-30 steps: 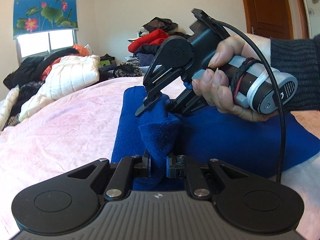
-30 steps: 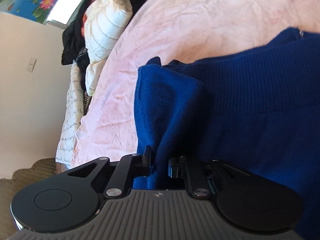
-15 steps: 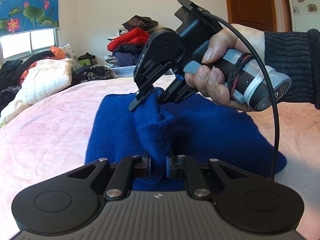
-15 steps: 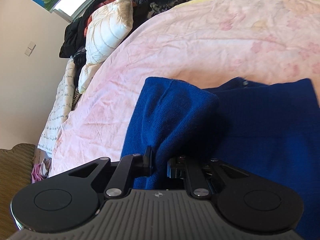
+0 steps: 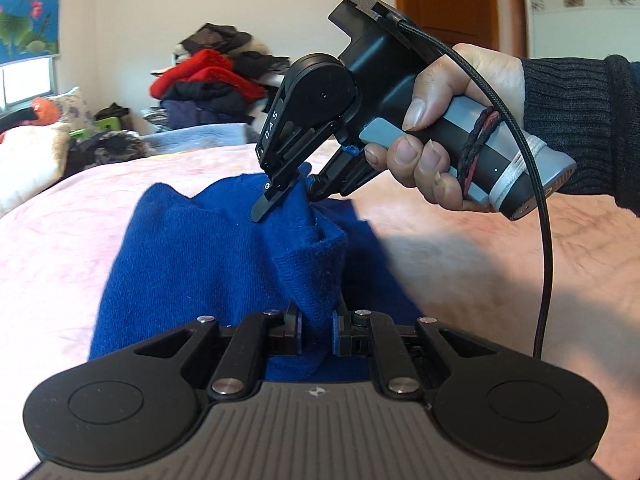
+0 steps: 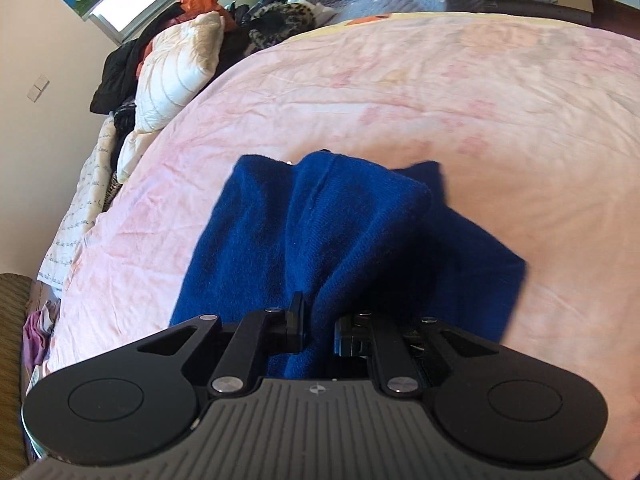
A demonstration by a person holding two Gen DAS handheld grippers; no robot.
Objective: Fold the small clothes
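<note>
A dark blue knit garment [image 5: 192, 256] lies on the pink bedsheet [image 5: 60, 240] with one edge lifted. My left gripper [image 5: 316, 330] is shut on a bunched fold of it near the camera. My right gripper [image 5: 286, 196], held in a hand, is shut on the same lifted edge farther away. In the right wrist view the right gripper [image 6: 318, 330] pinches the garment [image 6: 320, 232], which hangs down from it over the pink bedsheet [image 6: 440, 100].
A pile of red and dark clothes [image 5: 208, 76] sits at the far end of the bed. A cream quilted jacket [image 6: 176, 64] and dark clothes [image 6: 120, 68] lie along the bed's edge under the window. A black cable [image 5: 548, 240] hangs from the right gripper.
Both grippers have lifted the held edge higher and carried it across. The garment now looks narrower and more bunched, with more bare pink sheet around it.
</note>
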